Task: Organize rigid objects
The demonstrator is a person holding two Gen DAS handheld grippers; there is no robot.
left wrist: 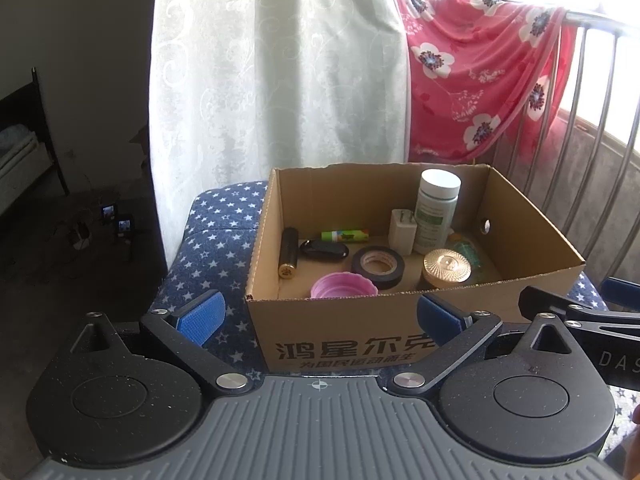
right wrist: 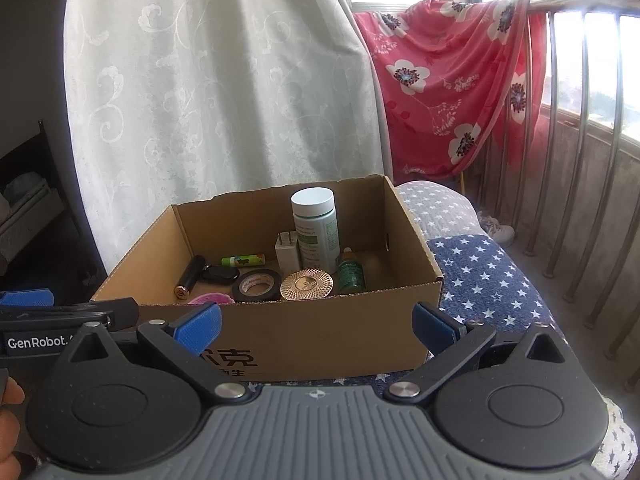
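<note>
A brown cardboard box (left wrist: pixel 344 334) (right wrist: pixel 320 332) stands on a star-patterned cushion. Inside it are a white-capped bottle (left wrist: pixel 436 210) (right wrist: pixel 316 228), a white charger plug (left wrist: pixel 402 232) (right wrist: pixel 287 254), a black tape roll (left wrist: pixel 378 266) (right wrist: pixel 258 285), a gold lid (left wrist: pixel 447 266) (right wrist: pixel 307 284), a pink cap (left wrist: pixel 344 286), a black tube (left wrist: pixel 289 253) (right wrist: pixel 190 276), a black key fob (left wrist: pixel 324 249), a green stick (left wrist: pixel 345 235) (right wrist: pixel 243 259) and a small green bottle (right wrist: pixel 351 274). My left gripper (left wrist: pixel 320 318) and my right gripper (right wrist: pixel 316 326) are both open and empty, in front of the box's near wall.
The blue star-patterned cushion (left wrist: pixel 216 236) (right wrist: pixel 492 280) carries the box. A white curtain (left wrist: pixel 276 68) hangs behind. A red floral cloth (right wrist: pixel 448 84) drapes over a metal railing (right wrist: pixel 580 152) at the right. The floor drops away at the left.
</note>
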